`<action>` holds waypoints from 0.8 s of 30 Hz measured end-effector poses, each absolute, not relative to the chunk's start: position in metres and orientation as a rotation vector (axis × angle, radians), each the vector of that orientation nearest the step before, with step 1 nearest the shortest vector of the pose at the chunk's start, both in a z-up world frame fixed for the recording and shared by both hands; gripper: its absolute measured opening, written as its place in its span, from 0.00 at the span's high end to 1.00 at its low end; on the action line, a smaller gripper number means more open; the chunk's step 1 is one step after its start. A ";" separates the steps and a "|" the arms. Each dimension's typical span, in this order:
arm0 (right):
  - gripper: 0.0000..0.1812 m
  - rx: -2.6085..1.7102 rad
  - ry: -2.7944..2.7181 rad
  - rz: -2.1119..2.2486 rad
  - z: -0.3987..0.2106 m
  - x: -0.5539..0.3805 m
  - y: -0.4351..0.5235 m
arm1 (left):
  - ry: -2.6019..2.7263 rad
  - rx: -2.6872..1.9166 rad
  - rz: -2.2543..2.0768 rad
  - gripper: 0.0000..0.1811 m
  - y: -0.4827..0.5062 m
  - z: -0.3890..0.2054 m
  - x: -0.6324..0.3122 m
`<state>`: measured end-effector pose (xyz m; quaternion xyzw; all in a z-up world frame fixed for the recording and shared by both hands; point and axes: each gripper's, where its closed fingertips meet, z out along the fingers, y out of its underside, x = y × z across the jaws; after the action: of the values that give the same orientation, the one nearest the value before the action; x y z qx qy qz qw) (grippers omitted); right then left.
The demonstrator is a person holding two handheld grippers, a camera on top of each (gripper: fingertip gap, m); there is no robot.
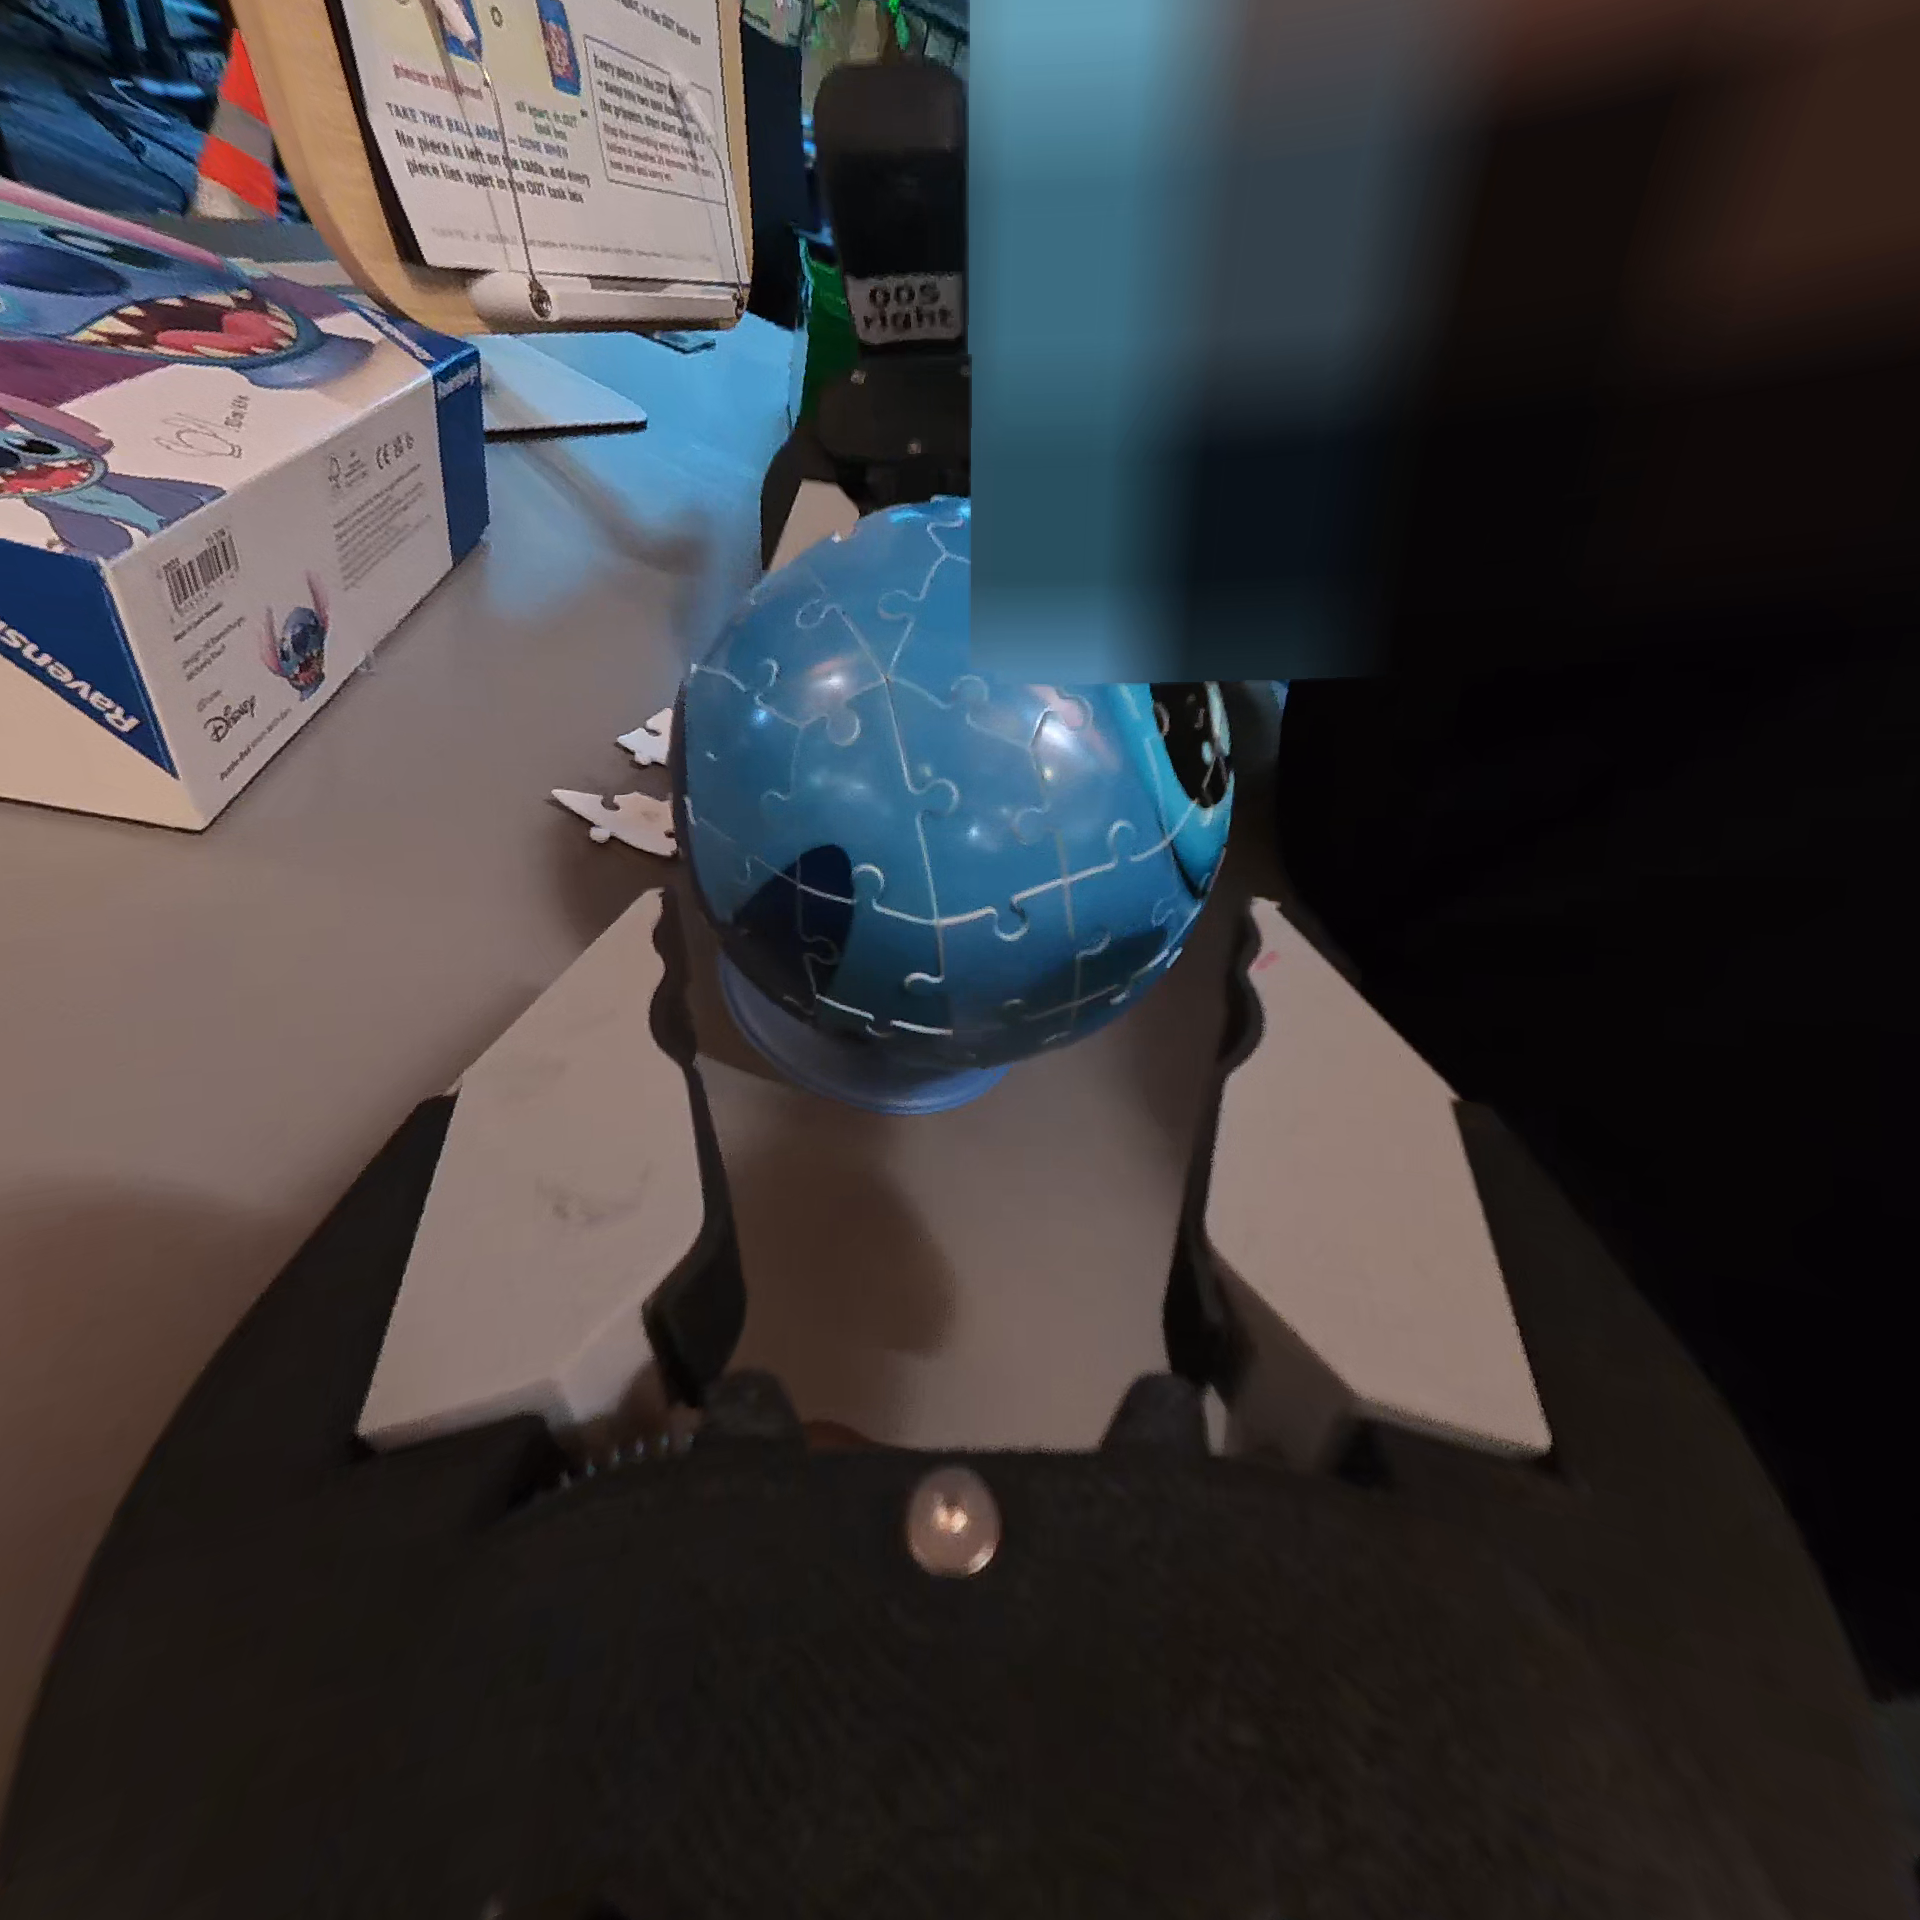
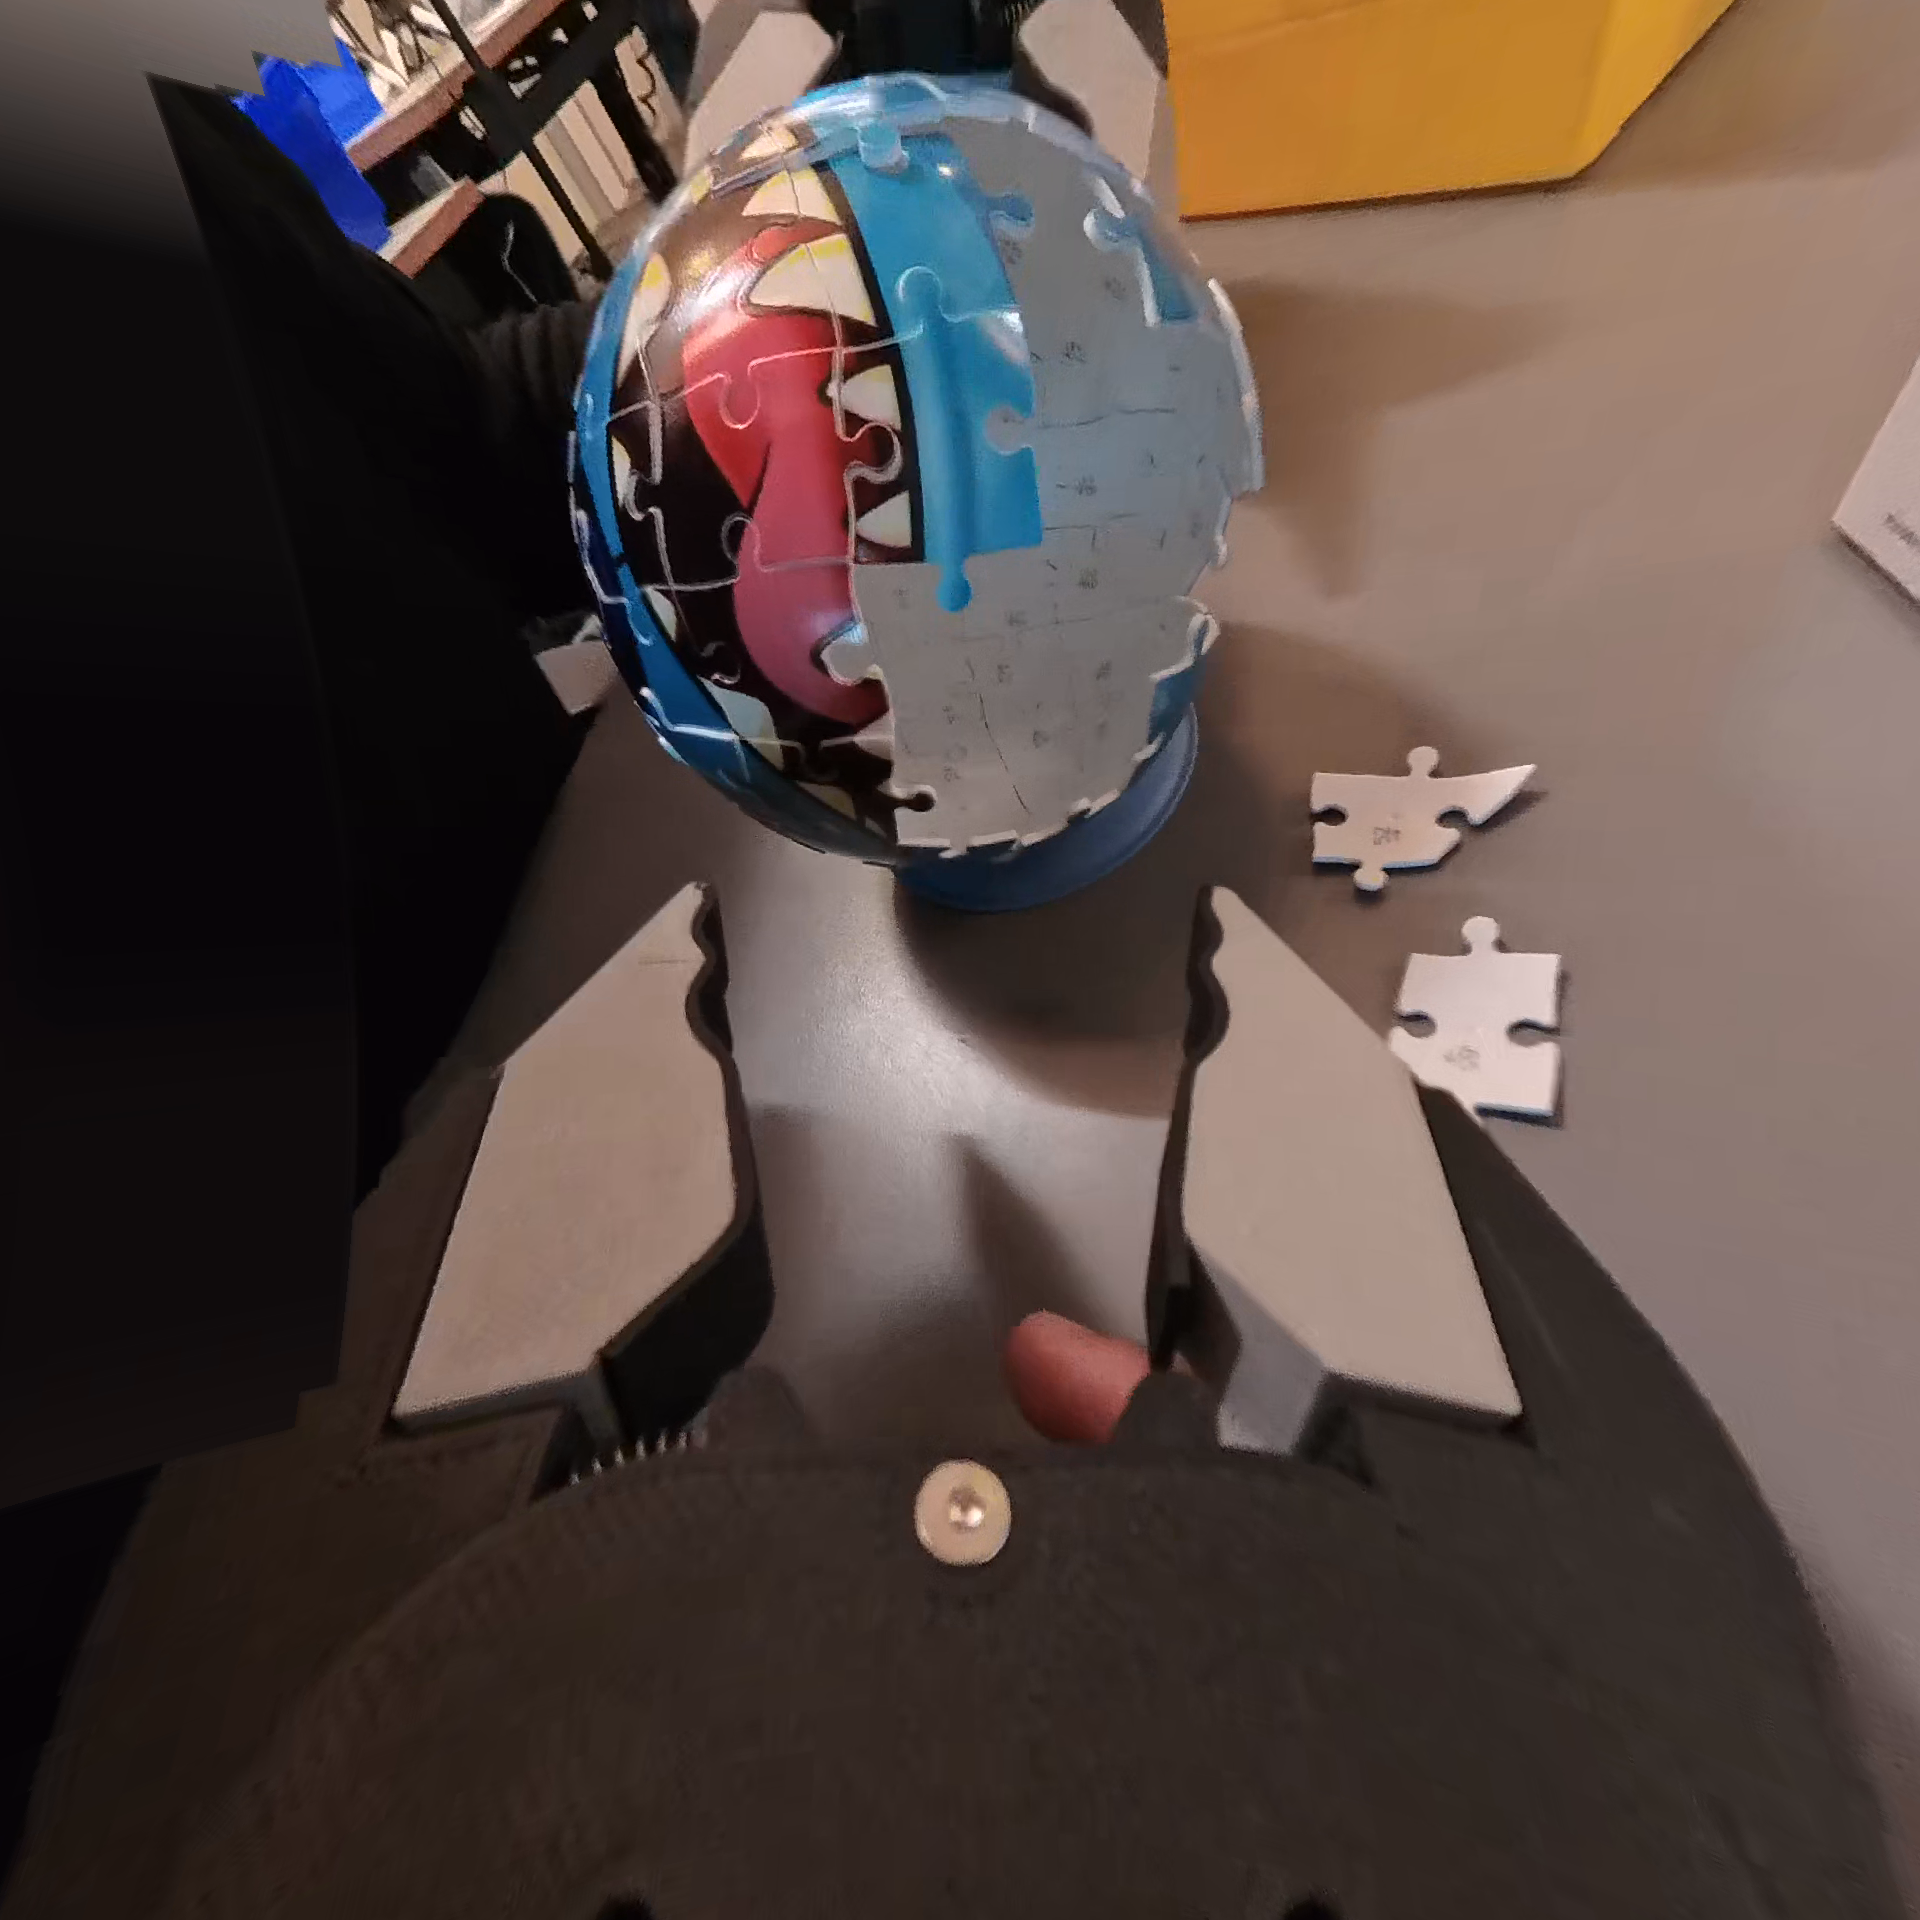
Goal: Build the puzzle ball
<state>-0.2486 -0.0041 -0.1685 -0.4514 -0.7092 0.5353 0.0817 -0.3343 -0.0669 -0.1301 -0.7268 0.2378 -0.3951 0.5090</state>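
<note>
1. Left gripper (image 1: 951,925): jaws spread wide and empty, with pale outer faces and dark inner pads. The tips flank the lower sides of the ball; whether they touch it cannot be told.
2. Right gripper (image 2: 954,914): jaws spread wide and empty, with bare surface between them. A fingertip (image 2: 1075,1387) shows at the base of the right jaw.
3. Puzzle ball (image 2: 914,478): just ahead of the right gripper's jaws, upright on a blue ring stand (image 2: 1081,842). It is partly built; the printed side shows a red tongue and white teeth, and an open gap beside it shows the grey insides of the far pieces. In the left wrist view the ball (image 1: 951,810) sits between the jaw tips, showing plain blue joined pieces.
4. Two loose puzzle pieces, grey side up, right of the right jaw: one (image 2: 1481,1034) beside the jaw, one (image 2: 1403,821) farther on, near the stand.
5. Surface (image 2: 1558,520): grey, carrying all items.
6. Puzzle box (image 1: 239,499): ahead and left of the left jaws, lying flat.
7. Instruction sheet on a wooden stand (image 1: 561,145): beyond the box.
8. Yellow box (image 2: 1403,94): far right, beyond the ball.
</note>
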 end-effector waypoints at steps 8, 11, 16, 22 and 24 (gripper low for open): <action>0.67 -1.488 -1.932 1.301 -0.171 -0.280 0.068 | 0.474 -1.724 -0.964 0.46 -0.059 -0.125 -0.351; 0.69 -1.530 -1.961 1.296 -0.174 -0.291 0.071 | 0.343 -1.737 -0.916 0.49 -0.044 -0.124 -0.373; 0.66 -1.506 -2.093 1.079 -0.201 -0.308 0.061 | 0.144 -1.753 -0.803 0.62 -0.022 -0.117 -0.406; 0.64 -1.433 -2.109 0.948 -0.210 -0.319 0.053 | 0.132 -1.936 -0.547 0.65 0.010 -0.113 -0.417; 0.65 -1.399 -2.116 0.930 -0.211 -0.322 0.048 | 0.168 -1.972 -0.568 0.66 0.020 -0.111 -0.409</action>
<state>-0.3222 0.0479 -0.2106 -0.5053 -0.7643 0.3360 0.2183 -0.4094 0.0200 -0.1108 -0.8208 0.0698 -0.2363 0.5153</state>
